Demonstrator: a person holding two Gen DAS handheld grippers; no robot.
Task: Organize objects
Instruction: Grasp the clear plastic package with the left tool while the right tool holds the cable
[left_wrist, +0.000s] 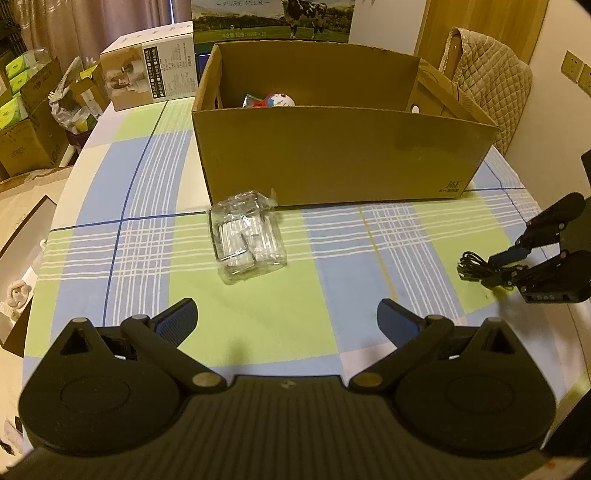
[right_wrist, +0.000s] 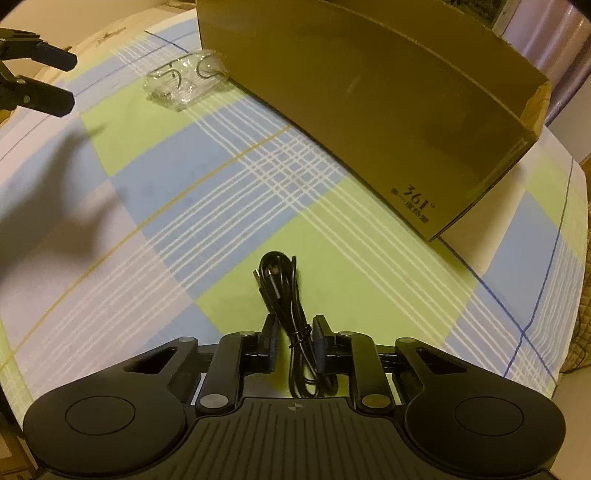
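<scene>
Both wrist views look steeply down, close above the plaid tablecloth, sharing the cardboard box.

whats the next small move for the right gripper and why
Probably lift straight up: the right gripper has its pads closed around the bundled black cable, which still lies on the checked tablecloth. The open cardboard box sits just beyond, the likely drop spot.

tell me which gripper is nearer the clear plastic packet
Left. The left gripper hangs open just short of the clear plastic packet; the right gripper is off beside it, around the black cable.
</scene>
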